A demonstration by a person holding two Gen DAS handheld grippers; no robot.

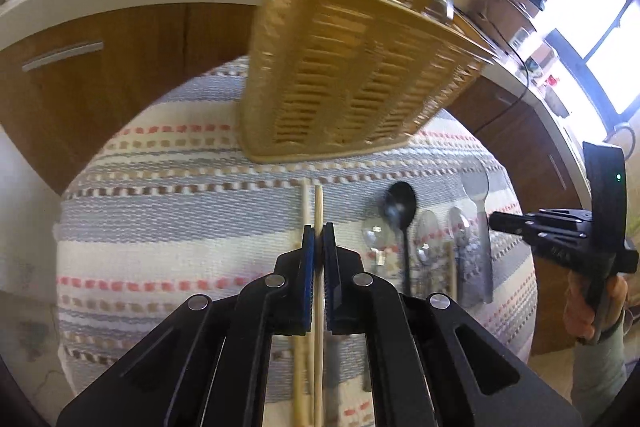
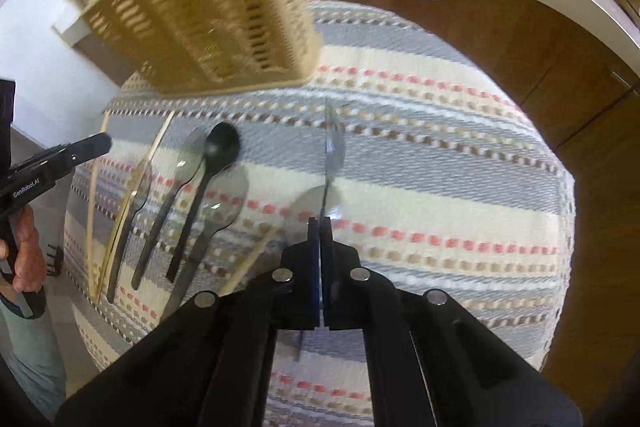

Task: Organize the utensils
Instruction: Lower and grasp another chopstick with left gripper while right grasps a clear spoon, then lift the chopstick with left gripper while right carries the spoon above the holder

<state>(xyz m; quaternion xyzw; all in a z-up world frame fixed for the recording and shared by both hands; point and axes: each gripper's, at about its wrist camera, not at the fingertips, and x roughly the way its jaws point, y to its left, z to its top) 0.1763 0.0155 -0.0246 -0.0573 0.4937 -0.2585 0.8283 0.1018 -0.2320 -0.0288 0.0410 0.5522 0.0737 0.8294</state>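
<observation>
Left tool (image 1: 319,233) clenched on a chopstick (image 1: 318,203) mid-shaft: light, stiff, smooth, likely to pivot. Right tool (image 2: 320,227) clenched on a clear spoon (image 2: 333,147) by its thin, slippery handle. Basket (image 1: 344,67) just beyond.

The blurred basket (image 1: 352,67) hides its own compartments.

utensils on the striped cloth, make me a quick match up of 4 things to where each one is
Things:
1. chopstick
2. clear spoon
3. black spoon
4. basket

Places:
a. standing at the far edge of the cloth
b. pinched in the right claw
c. pinched in the left claw
d. lying loose on the cloth among other spoons

Pairs: 1-c, 2-b, 3-d, 4-a
</observation>
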